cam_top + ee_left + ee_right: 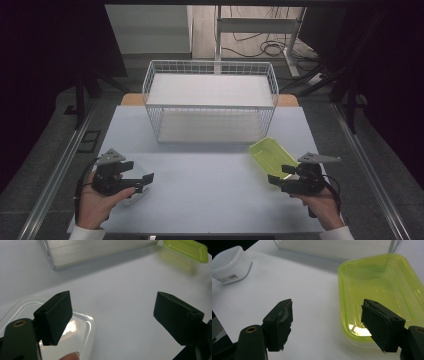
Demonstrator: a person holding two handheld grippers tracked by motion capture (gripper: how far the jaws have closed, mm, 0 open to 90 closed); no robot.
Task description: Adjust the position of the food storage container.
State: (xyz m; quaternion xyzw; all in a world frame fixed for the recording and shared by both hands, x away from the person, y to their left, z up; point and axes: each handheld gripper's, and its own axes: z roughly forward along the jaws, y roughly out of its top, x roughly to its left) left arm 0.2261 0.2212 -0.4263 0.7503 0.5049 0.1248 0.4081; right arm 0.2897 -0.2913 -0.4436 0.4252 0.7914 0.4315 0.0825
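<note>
A clear plastic container point(80, 332) lies on the white table point(210, 190) at the near left. My left gripper point(141, 172) hovers over it, jaws wide open; in the left gripper view point(112, 305) one jaw hangs above the container's rim and the other above bare table. A yellow-green container point(267, 152) sits at the near right. My right gripper point(280, 174) is open at its near end. In the right gripper view point(328, 308) one jaw is over the green container's point(377, 282) inside and the other is over the table, with its side wall between them, untouched.
A white wire basket point(210, 95) with a pale liner stands at the back middle of the table. The clear container point(229, 263) sits far off across the table in the right gripper view. The table's front edge runs just under both hands.
</note>
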